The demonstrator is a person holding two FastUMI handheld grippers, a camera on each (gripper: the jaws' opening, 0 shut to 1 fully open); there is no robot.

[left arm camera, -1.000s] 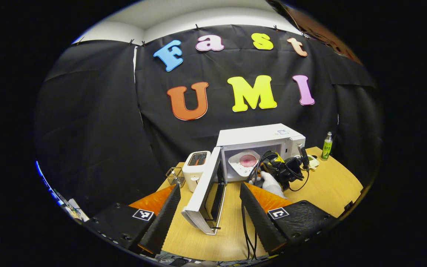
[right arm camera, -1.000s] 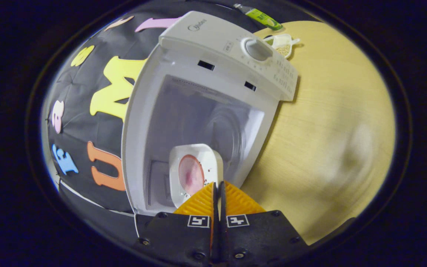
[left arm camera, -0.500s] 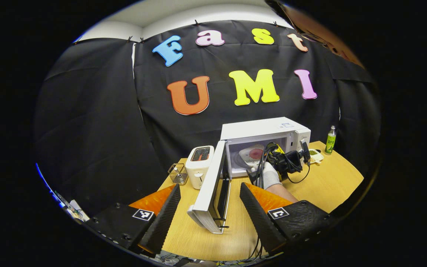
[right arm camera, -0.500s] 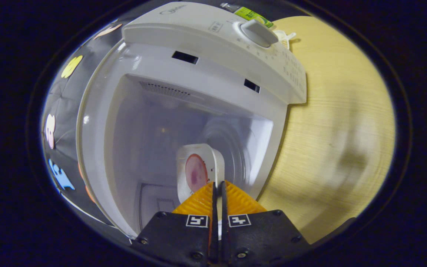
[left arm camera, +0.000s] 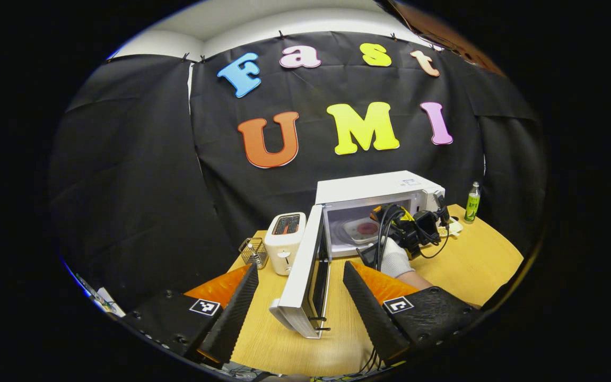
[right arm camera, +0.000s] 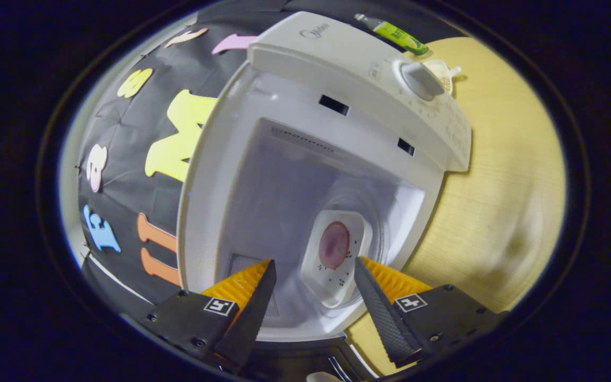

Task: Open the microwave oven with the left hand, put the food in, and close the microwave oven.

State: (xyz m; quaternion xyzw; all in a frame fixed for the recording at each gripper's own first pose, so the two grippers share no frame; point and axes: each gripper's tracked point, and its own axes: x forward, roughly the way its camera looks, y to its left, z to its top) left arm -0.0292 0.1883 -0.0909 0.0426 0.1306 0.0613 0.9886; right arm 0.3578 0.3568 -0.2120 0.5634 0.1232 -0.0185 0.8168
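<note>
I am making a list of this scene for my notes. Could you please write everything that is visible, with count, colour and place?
microwave: one, white, back of the table, door open
door: one, white, swung out to the microwave's left
plate: one, white, with a round pink food, inside the microwave
toaster: one, white, left of the microwave
wire basket: one, beside the toaster
bottle: one, green, right of the microwave
small dish: one, white, near the bottle
table: one, light wood
hand: one, white glove, at the microwave opening
left gripper: fingers open, before the door
right gripper: fingers open, either side of the plate
</note>
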